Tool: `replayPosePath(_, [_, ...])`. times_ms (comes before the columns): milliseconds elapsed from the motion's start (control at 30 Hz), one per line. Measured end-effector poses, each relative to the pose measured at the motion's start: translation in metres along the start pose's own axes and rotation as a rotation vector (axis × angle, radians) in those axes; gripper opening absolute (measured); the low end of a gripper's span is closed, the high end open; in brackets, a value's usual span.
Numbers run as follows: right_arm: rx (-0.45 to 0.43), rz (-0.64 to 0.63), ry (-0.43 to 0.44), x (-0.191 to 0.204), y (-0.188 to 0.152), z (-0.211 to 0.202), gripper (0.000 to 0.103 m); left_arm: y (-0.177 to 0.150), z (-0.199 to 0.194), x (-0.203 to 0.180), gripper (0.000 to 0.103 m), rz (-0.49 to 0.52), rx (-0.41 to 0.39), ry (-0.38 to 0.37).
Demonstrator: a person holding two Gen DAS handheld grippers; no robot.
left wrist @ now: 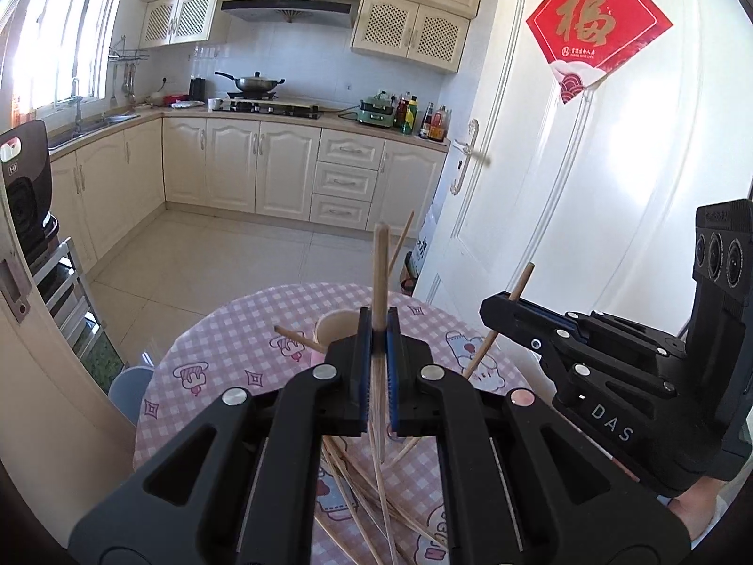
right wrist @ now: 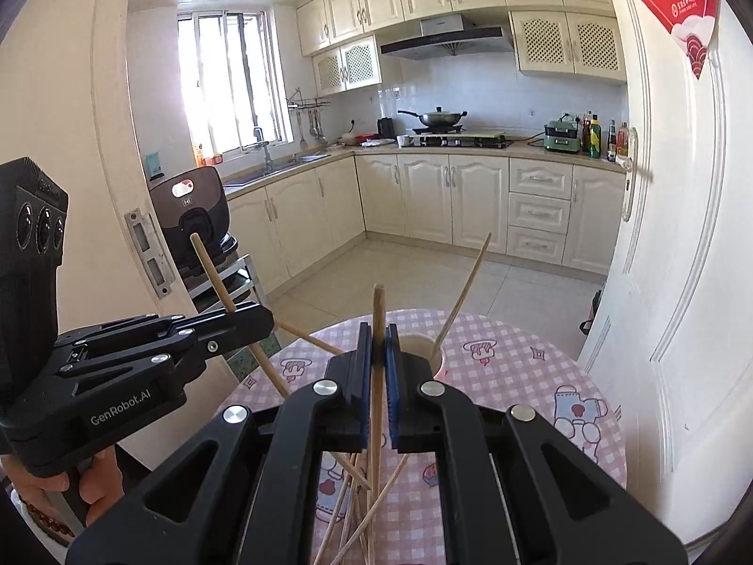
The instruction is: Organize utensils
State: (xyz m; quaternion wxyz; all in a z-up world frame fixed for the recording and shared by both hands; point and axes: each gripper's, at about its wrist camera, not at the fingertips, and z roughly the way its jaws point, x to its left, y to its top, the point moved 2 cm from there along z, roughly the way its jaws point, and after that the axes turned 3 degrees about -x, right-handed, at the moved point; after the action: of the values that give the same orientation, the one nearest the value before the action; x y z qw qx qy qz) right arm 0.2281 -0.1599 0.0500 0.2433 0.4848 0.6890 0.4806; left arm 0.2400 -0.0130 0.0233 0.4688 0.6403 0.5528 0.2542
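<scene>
My left gripper point(left wrist: 378, 329) is shut on a wooden chopstick point(left wrist: 379, 273) that stands upright above the table; it shows in the right wrist view point(right wrist: 261, 318) too. My right gripper point(right wrist: 378, 343) is shut on another chopstick point(right wrist: 378, 315), also upright, and appears in the left wrist view point(left wrist: 492, 308) at the right. Several loose chopsticks point(left wrist: 367, 494) lie heaped on the pink checked tablecloth point(left wrist: 226, 358) below both grippers. A beige holder cup point(right wrist: 421, 346) stands just beyond the grippers with two chopsticks point(right wrist: 463, 289) leaning in it.
The round table point(right wrist: 541, 358) stands in a doorway, with a white door point(right wrist: 668, 259) at the right and the door frame point(right wrist: 113, 188) at the left. A grey stool point(left wrist: 129, 388) sits by the table's left edge. A kitchen lies beyond.
</scene>
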Motion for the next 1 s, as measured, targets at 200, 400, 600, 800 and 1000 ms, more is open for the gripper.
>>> replayPosePath(200, [-0.088,-0.005,-0.027,-0.005,0.026,-0.001,0.004,0.025,0.008,-0.002,0.006,-0.012,-0.049,0.020])
replayPosePath(400, [-0.140,-0.029,-0.058,-0.010,0.048,0.006,0.004,0.049,0.018,0.000,0.006,-0.013,-0.109,0.058])
replayPosePath(600, [-0.175,-0.036,-0.064,-0.014,0.061,0.020,0.004,0.063,0.036,0.007,0.006,-0.037,-0.129,0.076])
replayPosePath(800, [-0.172,-0.038,-0.075,-0.021,0.060,0.037,0.004,0.069,0.056,0.011,0.006,-0.060,-0.152,0.101])
replayPosePath(1000, [-0.128,-0.023,-0.066,-0.030,0.046,0.052,0.004,0.055,0.074,0.011,0.006,-0.040,-0.122,0.115])
